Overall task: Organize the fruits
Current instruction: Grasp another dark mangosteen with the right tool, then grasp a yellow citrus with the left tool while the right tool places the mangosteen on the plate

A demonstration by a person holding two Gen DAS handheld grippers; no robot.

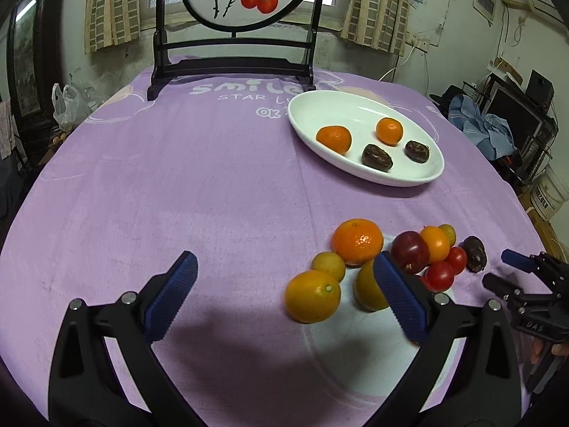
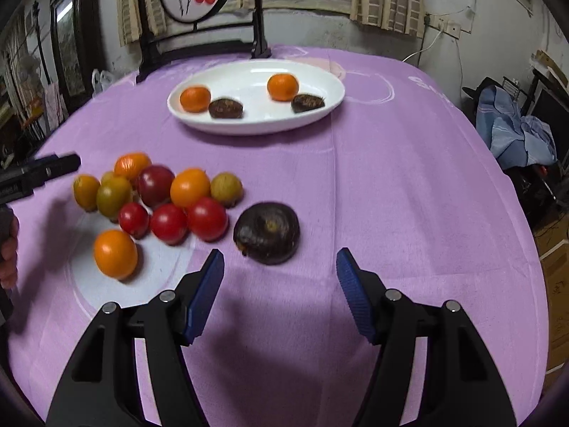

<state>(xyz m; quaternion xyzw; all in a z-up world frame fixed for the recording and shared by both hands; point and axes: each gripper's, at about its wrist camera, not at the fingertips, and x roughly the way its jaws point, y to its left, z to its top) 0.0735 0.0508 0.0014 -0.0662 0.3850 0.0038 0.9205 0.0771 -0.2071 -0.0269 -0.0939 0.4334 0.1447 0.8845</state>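
A white oval plate (image 1: pixel 419 174) (image 2: pixel 334 103) holds two small oranges (image 1: pixel 333 138) (image 2: pixel 282 86) and two dark brown fruits (image 1: pixel 377 156) (image 2: pixel 307 102). A pile of loose fruit lies nearer: oranges (image 1: pixel 357 242) (image 2: pixel 190 186), red tomatoes (image 1: pixel 440 275) (image 2: pixel 207 219), a dark red plum (image 1: pixel 409 252) (image 2: pixel 155 184), yellow-green fruits (image 1: pixel 312 296) (image 2: pixel 113 195). A dark brown fruit (image 2: pixel 266 233) lies just ahead of my open, empty right gripper (image 2: pixel 280 277) (image 1: pixel 505 268). My left gripper (image 1: pixel 284 291) is open and empty, left of the pile.
A purple cloth (image 1: pixel 177 178) covers the round table. A dark wooden stand with a round painted panel (image 1: pixel 234 35) (image 2: pixel 199 17) stands at the far edge behind the plate. Room clutter lies beyond the table's right side.
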